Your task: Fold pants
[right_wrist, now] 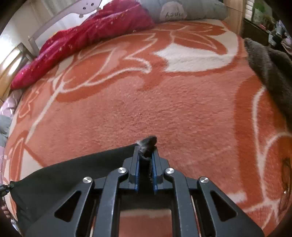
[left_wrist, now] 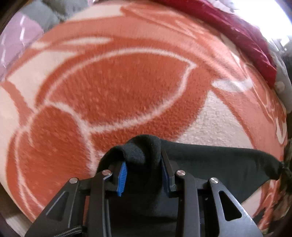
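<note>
The black pants (left_wrist: 219, 162) hang stretched between my two grippers above an orange and cream blanket (left_wrist: 113, 87). My left gripper (left_wrist: 144, 158) is shut on a thick bunch of the black fabric, which bulges out over its blue pads (left_wrist: 122, 175). The cloth runs off to the right toward a drawstring end. In the right wrist view my right gripper (right_wrist: 146, 155) is shut on another bunched edge of the pants (right_wrist: 73, 169), and the cloth runs off to the left and down. The rest of the pants is hidden under the grippers.
The blanket (right_wrist: 146, 102) covers a bed. A crimson quilt (right_wrist: 82, 42) lies along the far left edge, also in the left wrist view (left_wrist: 237, 32). A grey pillow (right_wrist: 182, 11) lies at the far end. A dark grey fleece garment (right_wrist: 270, 73) lies at the right edge.
</note>
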